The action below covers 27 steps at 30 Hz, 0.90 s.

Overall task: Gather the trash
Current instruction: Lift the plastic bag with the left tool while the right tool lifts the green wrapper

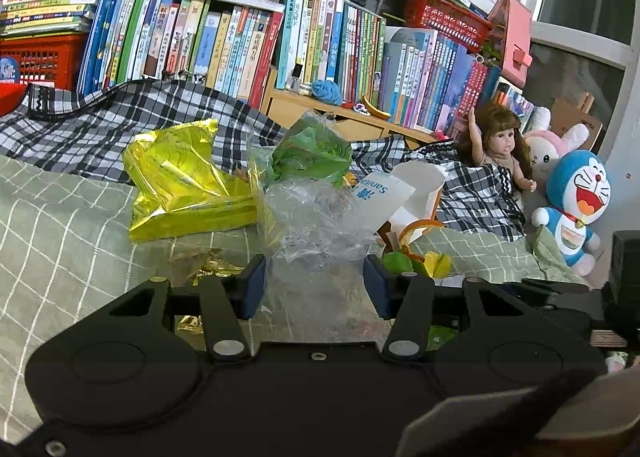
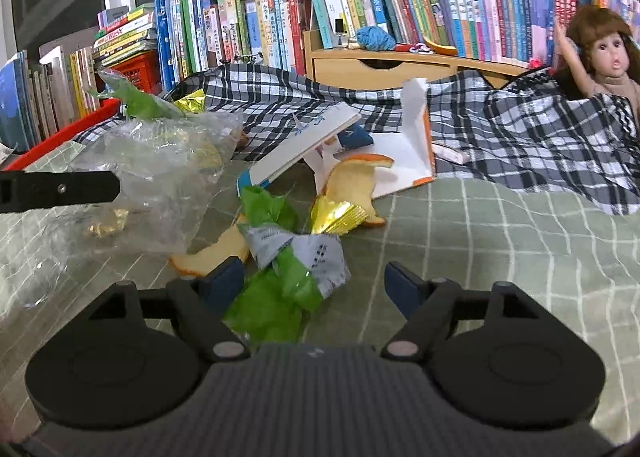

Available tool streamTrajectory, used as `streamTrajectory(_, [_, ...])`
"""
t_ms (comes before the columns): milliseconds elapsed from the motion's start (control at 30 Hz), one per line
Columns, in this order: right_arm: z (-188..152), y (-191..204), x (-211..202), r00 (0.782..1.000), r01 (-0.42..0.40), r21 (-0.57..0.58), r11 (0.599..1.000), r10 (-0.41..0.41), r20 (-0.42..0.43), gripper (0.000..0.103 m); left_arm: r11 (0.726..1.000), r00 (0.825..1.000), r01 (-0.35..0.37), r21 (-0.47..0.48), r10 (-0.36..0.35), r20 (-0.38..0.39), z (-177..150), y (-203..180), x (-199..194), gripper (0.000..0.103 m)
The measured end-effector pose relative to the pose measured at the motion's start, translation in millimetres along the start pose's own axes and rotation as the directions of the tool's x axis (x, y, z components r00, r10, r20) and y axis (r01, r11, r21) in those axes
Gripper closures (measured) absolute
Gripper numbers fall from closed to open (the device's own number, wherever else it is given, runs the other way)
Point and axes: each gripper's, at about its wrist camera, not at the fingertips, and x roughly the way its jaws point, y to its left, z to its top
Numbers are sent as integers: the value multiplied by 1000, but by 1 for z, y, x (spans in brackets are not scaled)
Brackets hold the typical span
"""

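We hold the left gripper (image 1: 316, 281) half-wide, and a clear plastic bag (image 1: 320, 225) fills the gap between its blue pads (image 1: 254, 285); both pads appear to press on the crumpled film, so we read it as gripped. Just ahead of it and to the left lies a yellow foil wrapper (image 1: 184, 181), and straight ahead, on top of the bag, sits a green wrapper (image 1: 312, 153). Ahead to the right stands a torn white carton (image 1: 416, 193).

Our right gripper (image 2: 316, 285) stands wide. A crumpled green and grey wrapper (image 2: 292, 269) lies between its fingers, touching the left pad (image 2: 226, 285) and well clear of the right one, so nothing is clamped. Just beyond it we see orange peel (image 2: 352, 185) and a small gold wrapper (image 2: 336, 217); another piece of peel (image 2: 212, 253) lies ahead to the left. All of it rests on the green checked bedsheet (image 2: 500, 249), with a plaid cloth (image 2: 520, 129) further ahead.
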Motion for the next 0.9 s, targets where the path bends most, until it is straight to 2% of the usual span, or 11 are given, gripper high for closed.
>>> streamTrajectory(67, [0,1,8,1000,-24,28,999,24,-15,42,1000,1000,2,-2,-2,1,0,1,1,55])
streamTrajectory(167, [0,0,-3,999,-38,65,997,37,14,43,998,1000,18,-61,-17,25,4,5,-12,57])
streamTrajectory(267, [3,-7,-31,990,-116,118,986,106,89,43,981,981,134,-138,-111,162,14,13,-54,57])
streamTrajectory(333, [6,-8,-43,989,-108,124,986,94,113,43,991,966,92,-93,-66,249,18,8,-77,57])
streamTrajectory(433, [9,-3,-53,991,-55,87,995,43,124,43,997,965,-81,-7,80,251,22,-4,-82,58])
streamTrajectory(533, [7,-1,-59,990,-76,86,993,65,124,42,993,950,-55,106,19,312,19,-21,-93,58])
streamTrajectory(567, [6,0,-58,991,-77,94,993,66,116,42,990,962,-56,132,18,274,19,-23,-81,58])
streamTrajectory(633, [3,2,-57,993,-66,105,992,55,107,42,999,998,-20,32,19,55,19,-14,-39,60])
streamTrajectory(667, [2,4,-60,992,-69,103,992,57,113,42,996,997,72,-56,-72,-5,13,-6,-32,61])
streamTrajectory(733, [-3,4,-66,991,-68,90,994,57,123,42,963,978,207,-174,-211,-3,0,0,-40,61])
streamTrajectory(900, [-9,-10,-73,996,-17,127,992,6,90,42,949,981,194,-250,-187,52,-1,23,-57,61])
